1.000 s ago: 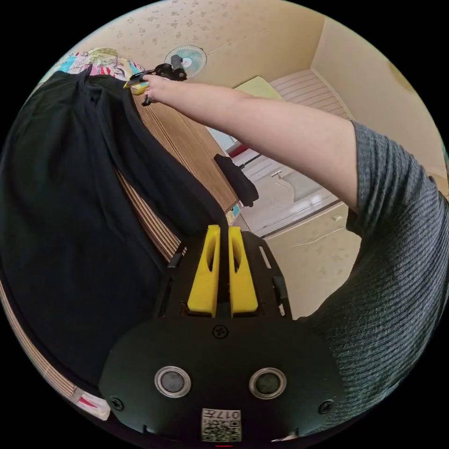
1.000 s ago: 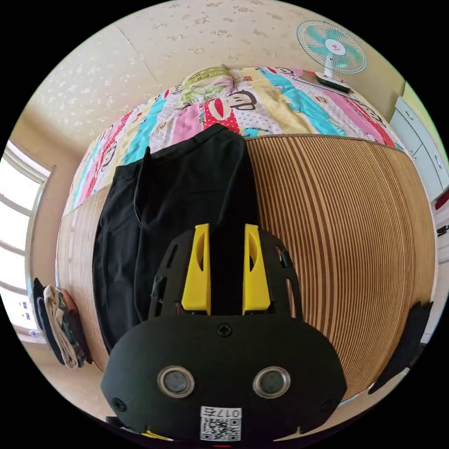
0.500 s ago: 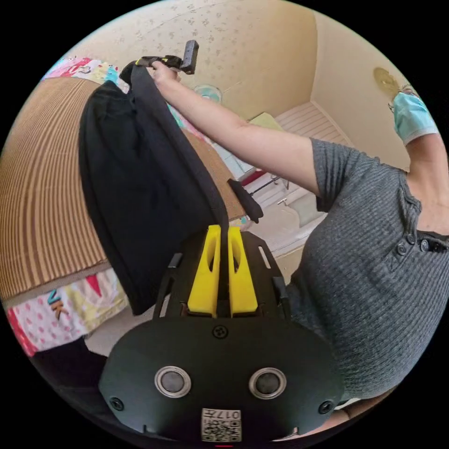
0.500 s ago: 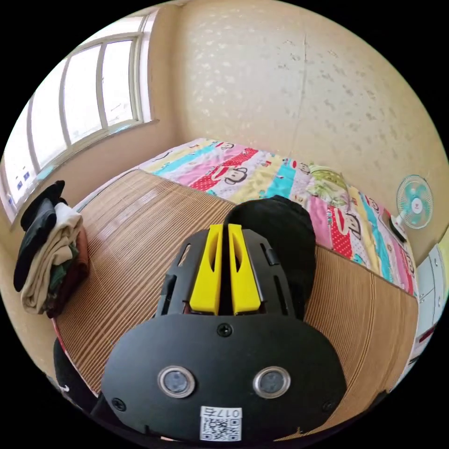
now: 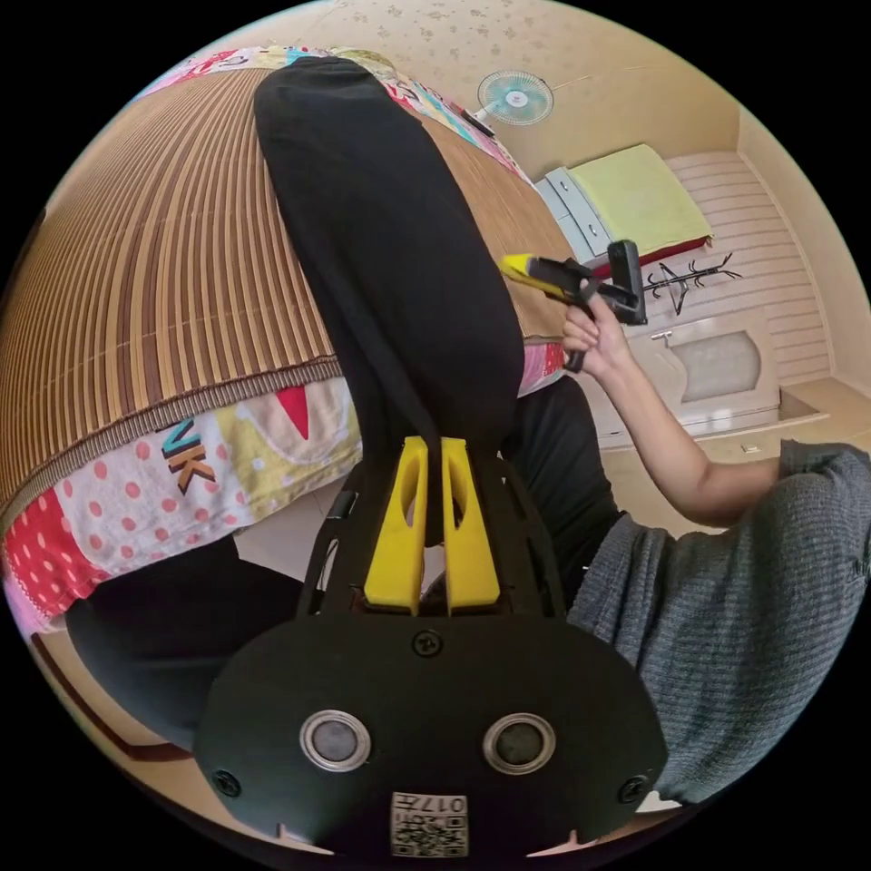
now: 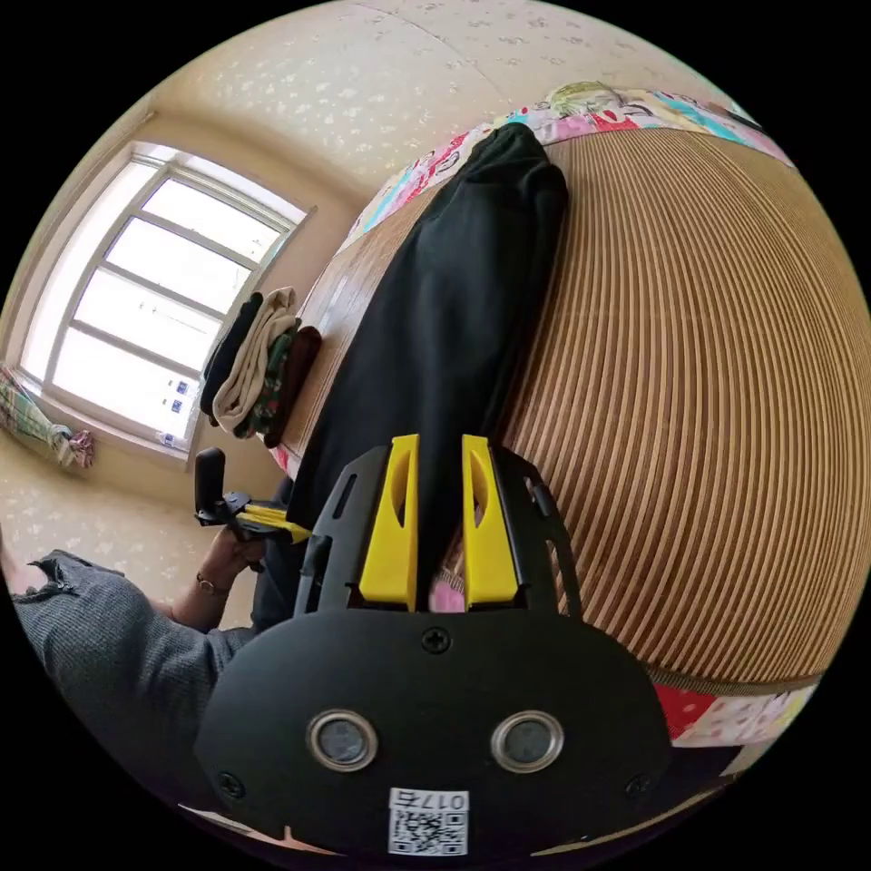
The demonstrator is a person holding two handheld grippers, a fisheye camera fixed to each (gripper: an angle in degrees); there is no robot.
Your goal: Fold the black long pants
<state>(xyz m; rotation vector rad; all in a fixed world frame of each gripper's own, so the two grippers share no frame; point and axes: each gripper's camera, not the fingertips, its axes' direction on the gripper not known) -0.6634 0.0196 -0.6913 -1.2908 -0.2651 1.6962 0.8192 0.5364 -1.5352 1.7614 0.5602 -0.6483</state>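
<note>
The black long pants [image 5: 390, 254] lie as one long narrow strip on the striped bamboo mat [image 5: 154, 272], and their near end hangs over the bed edge. My left gripper [image 5: 425, 446] is shut on that near end, with black cloth pinched between its yellow jaws. In the right gripper view the pants [image 6: 445, 308] stretch away across the mat [image 6: 708, 381]. My right gripper [image 6: 438, 446] stands over their near end with its jaws parted. A hand holds the right gripper [image 5: 531, 272] beside the pants' right edge. The left gripper [image 6: 272, 524] shows at the pants' left edge.
A pile of folded clothes [image 6: 259, 363] sits on the mat's far corner under the window [image 6: 154, 299]. A bright cartoon sheet [image 5: 200, 463] covers the bed under the mat. A fan [image 5: 515, 95] and a cabinet [image 5: 626, 195] stand beyond. The person's grey sleeve [image 5: 735, 608] is close by.
The pants, held up in the air half a second ago, now lie stretched along the mat. Both hands came down to the bed's near edge. The right gripper's jaws have parted.
</note>
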